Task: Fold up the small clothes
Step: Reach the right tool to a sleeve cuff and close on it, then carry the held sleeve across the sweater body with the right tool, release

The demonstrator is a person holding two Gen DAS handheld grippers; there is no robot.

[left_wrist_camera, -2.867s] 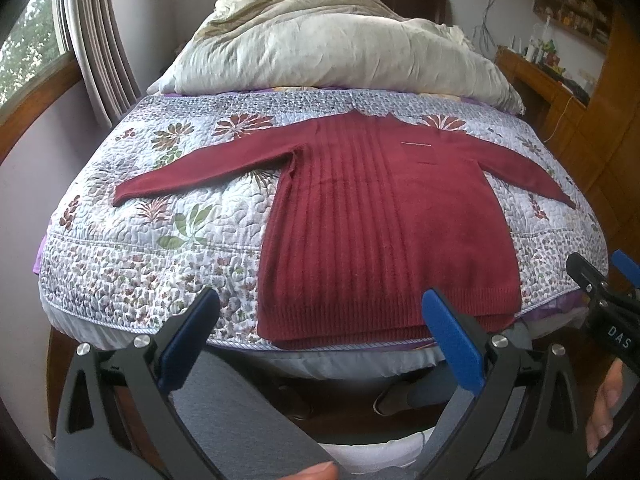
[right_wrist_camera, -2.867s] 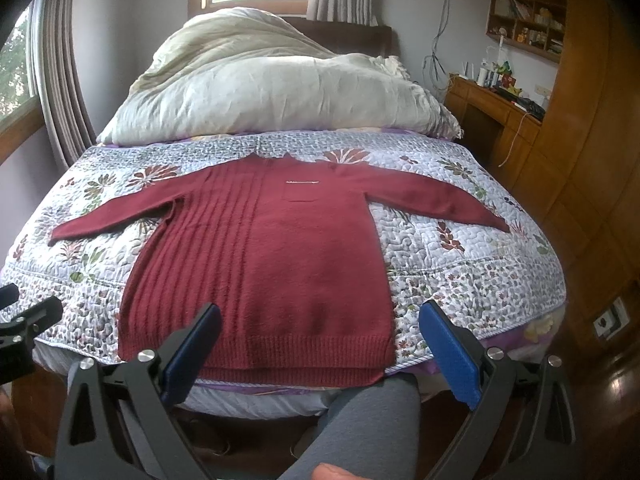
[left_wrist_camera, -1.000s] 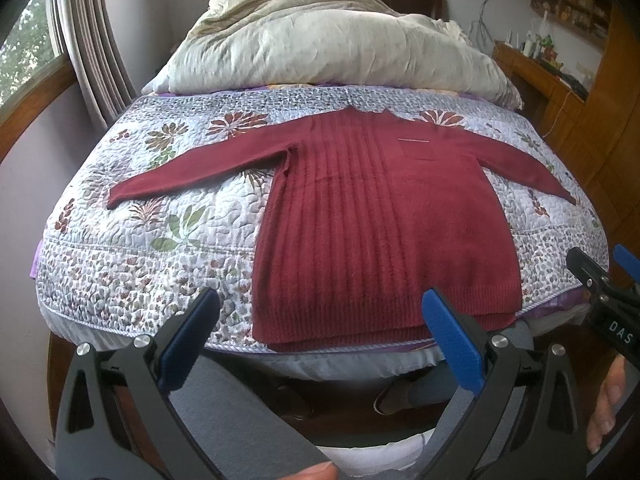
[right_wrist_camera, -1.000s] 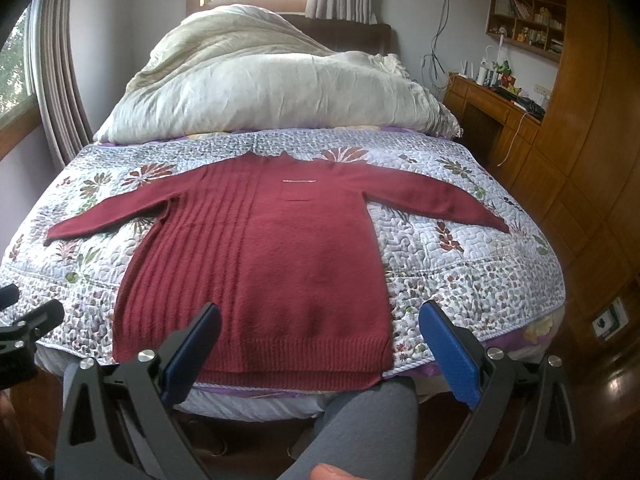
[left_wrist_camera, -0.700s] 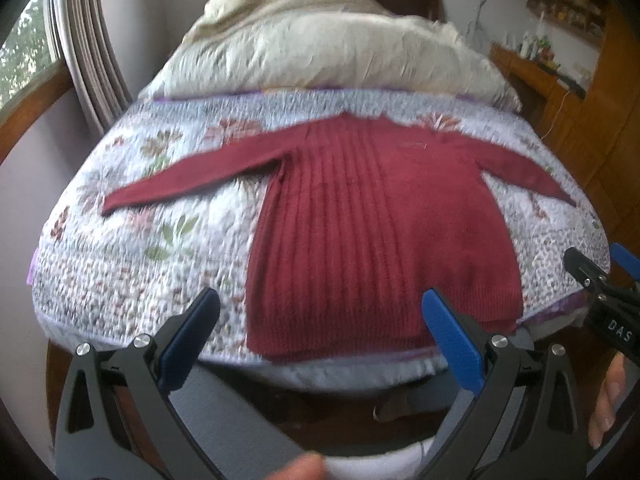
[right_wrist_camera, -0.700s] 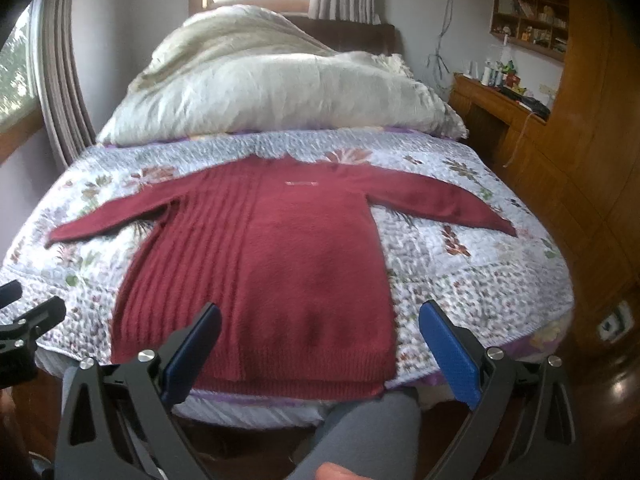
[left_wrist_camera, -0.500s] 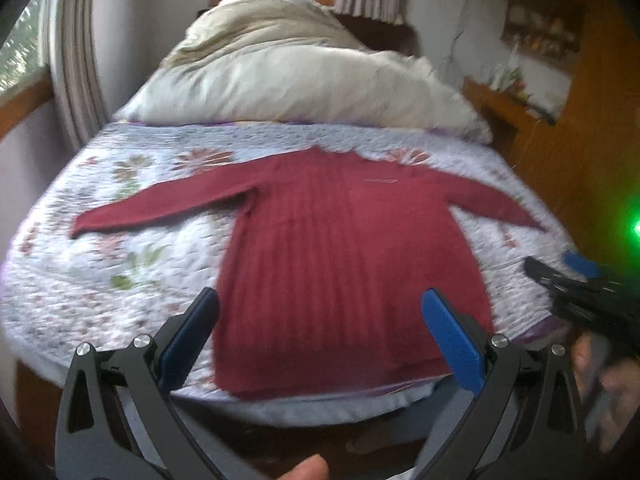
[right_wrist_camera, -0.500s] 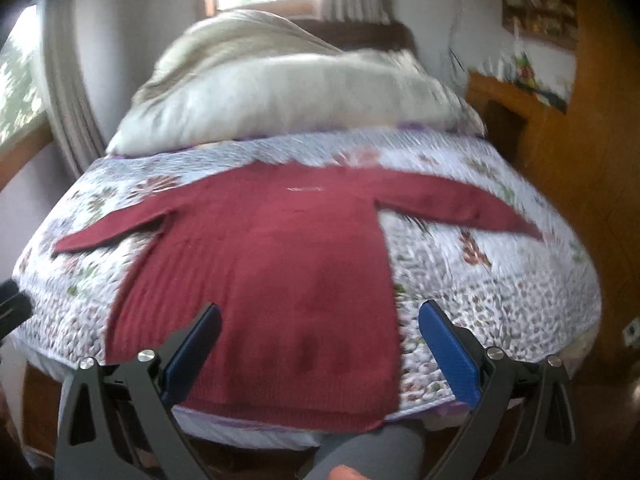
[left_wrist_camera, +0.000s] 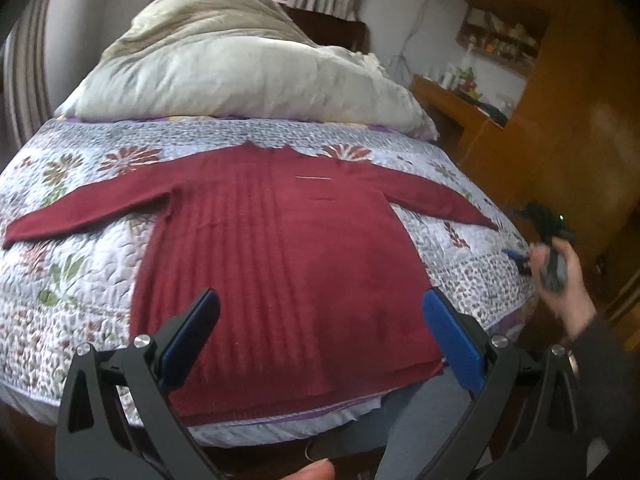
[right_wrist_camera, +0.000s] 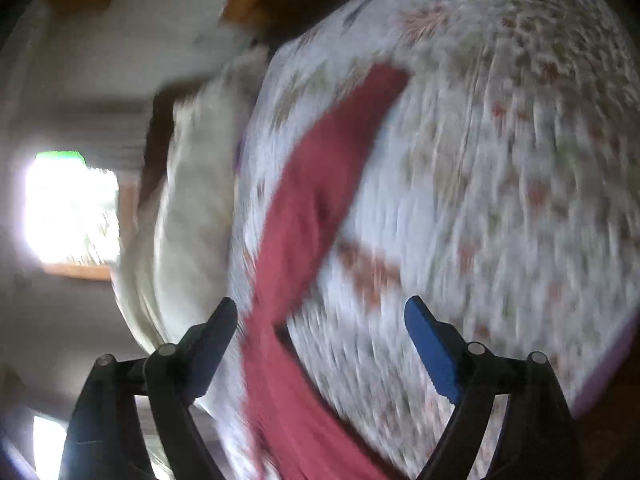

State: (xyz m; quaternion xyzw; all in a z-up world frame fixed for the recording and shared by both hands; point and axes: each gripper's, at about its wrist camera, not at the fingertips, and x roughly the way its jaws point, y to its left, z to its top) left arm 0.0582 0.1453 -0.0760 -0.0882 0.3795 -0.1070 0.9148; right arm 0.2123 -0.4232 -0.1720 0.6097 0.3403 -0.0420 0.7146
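Red sweater [left_wrist_camera: 280, 264] lies flat on the floral quilt [left_wrist_camera: 72, 280], both sleeves stretched out toward 9 and 3 o'clock, hem at the near bed edge, collar toward the cream duvet [left_wrist_camera: 240, 68] heaped at 12 o'clock. Left gripper [left_wrist_camera: 320, 336] hovers over the hem at 6 o'clock of its view, blue fingers [left_wrist_camera: 450, 340] spread wide, nothing between them, not touching the fabric. In the left view, a hand [left_wrist_camera: 560, 280] at 3 o'clock holds the right gripper [right_wrist_camera: 320, 344] just beside the right sleeve cuff, over the quilt's edge. Right wrist view is rolled sideways and motion-blurred: a sleeve runs from 1 o'clock down to 6 o'clock across the quilt, passing between the spread blue fingers [right_wrist_camera: 432, 352]; contact can't be judged through the blur. Wooden cabinets [left_wrist_camera: 560, 120] stand at 2 o'clock.
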